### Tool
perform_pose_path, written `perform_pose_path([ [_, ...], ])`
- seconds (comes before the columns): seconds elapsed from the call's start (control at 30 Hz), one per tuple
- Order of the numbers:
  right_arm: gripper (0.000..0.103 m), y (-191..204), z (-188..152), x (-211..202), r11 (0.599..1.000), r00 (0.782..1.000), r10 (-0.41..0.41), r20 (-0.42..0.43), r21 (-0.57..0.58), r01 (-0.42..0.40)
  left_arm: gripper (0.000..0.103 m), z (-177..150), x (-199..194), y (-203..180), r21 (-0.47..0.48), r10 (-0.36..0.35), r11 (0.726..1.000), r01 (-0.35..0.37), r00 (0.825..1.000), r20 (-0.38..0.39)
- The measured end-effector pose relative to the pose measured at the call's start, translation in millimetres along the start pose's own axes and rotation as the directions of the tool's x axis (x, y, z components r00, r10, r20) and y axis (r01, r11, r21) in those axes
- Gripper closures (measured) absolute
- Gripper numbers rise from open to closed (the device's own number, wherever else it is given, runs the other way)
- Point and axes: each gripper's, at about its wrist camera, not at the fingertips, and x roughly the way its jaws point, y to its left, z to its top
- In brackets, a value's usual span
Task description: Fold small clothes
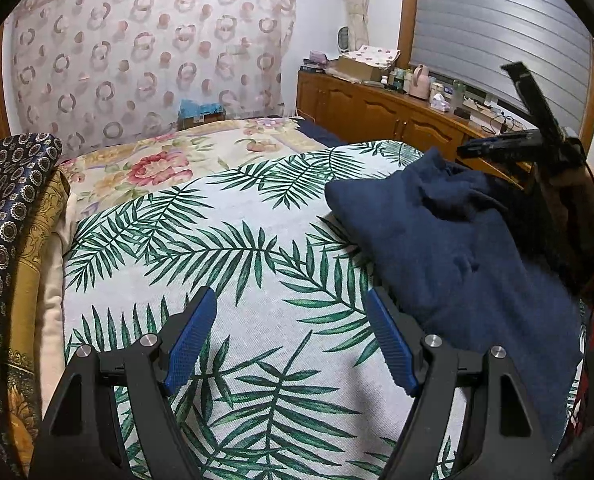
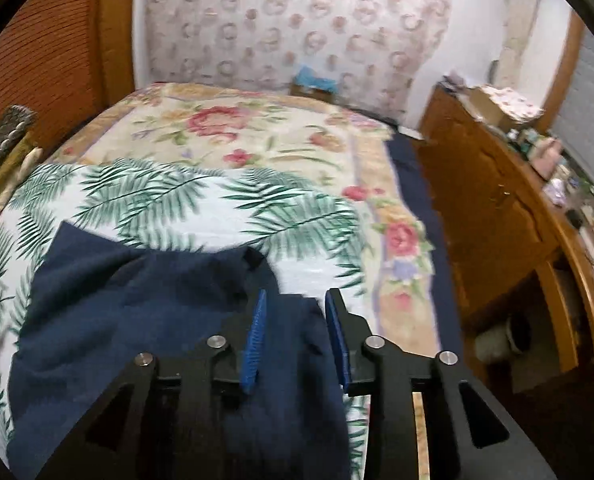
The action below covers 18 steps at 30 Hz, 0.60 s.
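Observation:
A dark navy garment [image 1: 461,248] lies crumpled on the palm-leaf cloth [image 1: 225,248] covering the bed. My left gripper [image 1: 293,340] is open and empty, hovering over the leaf cloth just left of the garment's near edge. My right gripper [image 2: 295,336] is above the garment [image 2: 137,312] with its jaws partly open and navy fabric between the blue pads; I cannot tell whether they pinch it. The right gripper also shows in the left wrist view [image 1: 537,136], raised at the garment's far right side.
A floral bedspread [image 2: 225,128] covers the far half of the bed. Patterned fabric and a cushion [image 1: 5,240] are piled at the left edge. A wooden cabinet [image 1: 385,112] with clutter on top runs along the right. A patterned curtain [image 1: 145,48] hangs behind.

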Motion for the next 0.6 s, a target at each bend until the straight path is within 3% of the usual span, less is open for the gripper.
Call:
perform_pose_path([
  [0.13,0.065,-2.7,-1.4,-13.4,0.997,0.998,0.058,0.035,0.04,-0.059,0.025,-0.3,0.2,-0.2,0.001,0.0,1.0,0.0,1.0,-0.002],
  [0.27,0.065,13.7,-8.6,-9.1,0.991,0.991,0.131,0.0,-0.002,-0.131,0.025,-0.9,0.1,-0.3,0.005,0.001,1.0,-0.001,1.0,-0.002],
  [0.6,0.065,31.2,-4.2,36.3,0.985,0.985,0.16,-0.066,-0.056,-0.163,0.025,-3.6,2.5,0.9,0.004,0.007,1.0,-0.007,1.0,-0.008],
])
